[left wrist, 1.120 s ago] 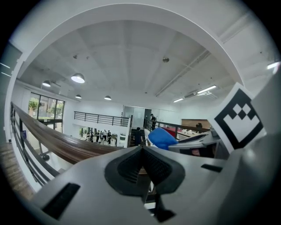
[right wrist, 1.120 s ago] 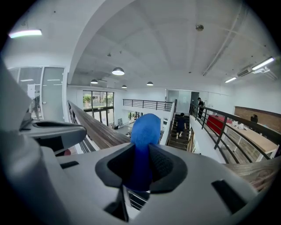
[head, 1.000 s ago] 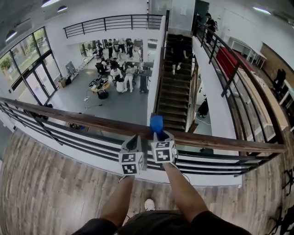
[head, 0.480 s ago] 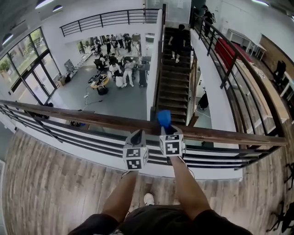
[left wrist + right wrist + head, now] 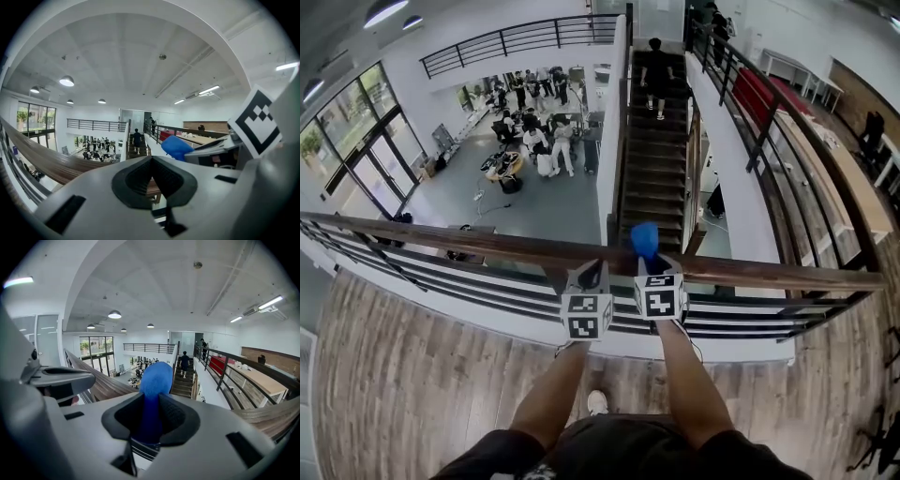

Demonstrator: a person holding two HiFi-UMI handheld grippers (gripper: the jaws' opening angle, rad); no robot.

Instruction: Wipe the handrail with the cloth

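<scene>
A brown wooden handrail (image 5: 469,244) runs across the head view above black metal bars. A blue cloth (image 5: 644,239) sticks up over the rail near the middle, and my right gripper (image 5: 647,262) is shut on it, its pads pinching the cloth (image 5: 156,378) at its lower end. My left gripper (image 5: 592,275) sits just to the left of it at the rail, shut with nothing between its pads. From the left gripper (image 5: 151,174) view the cloth (image 5: 177,146) shows to the right and the handrail (image 5: 47,161) sweeps off left. The right gripper (image 5: 151,417) view shows the handrail (image 5: 101,386) on the left.
Beyond the rail is a drop to a lower hall with a group of people (image 5: 534,141). A staircase (image 5: 654,150) rises ahead with a person (image 5: 654,61) on it. Another railing (image 5: 769,141) runs off to the right. I stand on wood flooring (image 5: 394,375).
Both grippers and the blue cloth have shifted to the right along the handrail. The person on the stairs has climbed higher.
</scene>
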